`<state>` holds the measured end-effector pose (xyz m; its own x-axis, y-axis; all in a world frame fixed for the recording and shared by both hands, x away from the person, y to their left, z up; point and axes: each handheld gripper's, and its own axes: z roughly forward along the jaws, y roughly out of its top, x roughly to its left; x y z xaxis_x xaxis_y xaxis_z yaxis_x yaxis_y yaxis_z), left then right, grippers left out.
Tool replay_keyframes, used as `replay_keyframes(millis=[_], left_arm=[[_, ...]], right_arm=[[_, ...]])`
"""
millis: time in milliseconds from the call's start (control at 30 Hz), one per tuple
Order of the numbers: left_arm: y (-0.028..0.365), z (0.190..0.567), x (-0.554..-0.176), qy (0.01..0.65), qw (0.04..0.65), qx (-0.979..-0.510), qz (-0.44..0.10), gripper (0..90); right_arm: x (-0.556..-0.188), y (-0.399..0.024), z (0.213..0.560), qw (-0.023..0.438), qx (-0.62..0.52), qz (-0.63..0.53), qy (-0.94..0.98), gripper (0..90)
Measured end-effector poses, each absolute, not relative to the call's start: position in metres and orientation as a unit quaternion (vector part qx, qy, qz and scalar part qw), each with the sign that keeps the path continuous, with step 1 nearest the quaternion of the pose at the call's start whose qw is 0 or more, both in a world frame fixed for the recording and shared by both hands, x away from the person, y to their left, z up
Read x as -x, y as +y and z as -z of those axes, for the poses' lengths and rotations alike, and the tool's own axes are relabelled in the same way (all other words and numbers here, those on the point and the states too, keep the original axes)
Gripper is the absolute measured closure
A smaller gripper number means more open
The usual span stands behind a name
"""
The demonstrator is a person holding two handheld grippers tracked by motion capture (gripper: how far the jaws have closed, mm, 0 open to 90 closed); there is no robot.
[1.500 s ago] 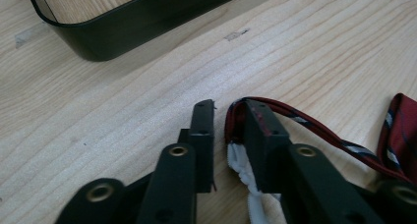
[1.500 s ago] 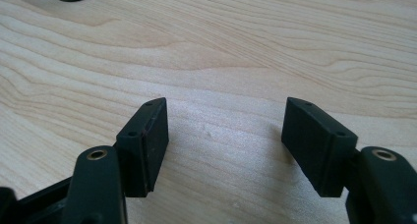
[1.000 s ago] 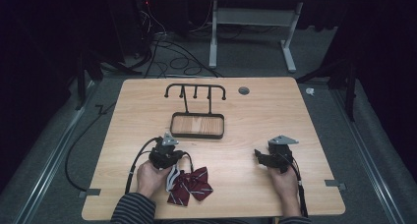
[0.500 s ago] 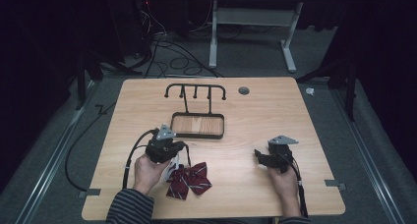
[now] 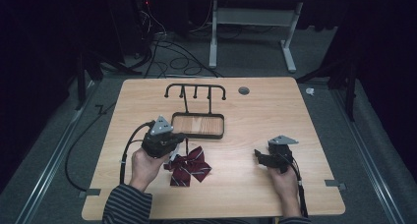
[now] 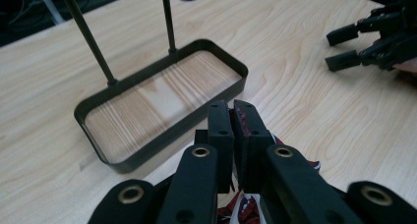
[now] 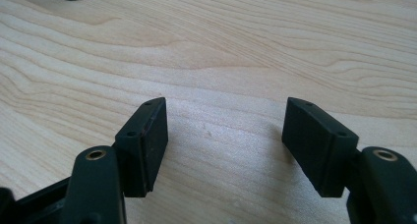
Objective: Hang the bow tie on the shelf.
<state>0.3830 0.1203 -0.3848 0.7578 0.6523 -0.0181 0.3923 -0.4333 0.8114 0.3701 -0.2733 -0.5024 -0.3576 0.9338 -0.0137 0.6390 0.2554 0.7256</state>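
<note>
Change since the earlier high views: the left tool (image 5: 173, 146) has risen off the tabletop (image 5: 255, 111) toward the tray stand (image 5: 198, 126), and the bow tie (image 5: 189, 166) has come along, its near end lifted and drawn toward the tray. The right tool (image 5: 259, 156) has kept its place near the right front of the tabletop.

The bow tie is dark red with thin pale stripes, its two fanned wings spread just in front of the tray, partly resting on the wood. The left tool's jaws are pressed together on a bit of red fabric, seen as a red edge between the pads (image 6: 246, 128) in the left gripper view. The right tool's jaws stand spread apart over bare wood, nothing between them.

Most of the bow tie lies under the left tool in its own view, with scraps of red at the bottom edge. The stand's upper hooks are cut off there.
</note>
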Motion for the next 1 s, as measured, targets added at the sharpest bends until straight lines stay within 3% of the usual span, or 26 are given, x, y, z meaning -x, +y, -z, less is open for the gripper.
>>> replay_keyframes(millis=[1000], left_arm=[[0.106, 0.339, -0.397, 0.273, 0.454, -0.830, -0.173, 87.1]], right_arm=[[-0.370, -0.273, 0.502, 0.228, -0.517, -0.322, 0.759, 35.1]])
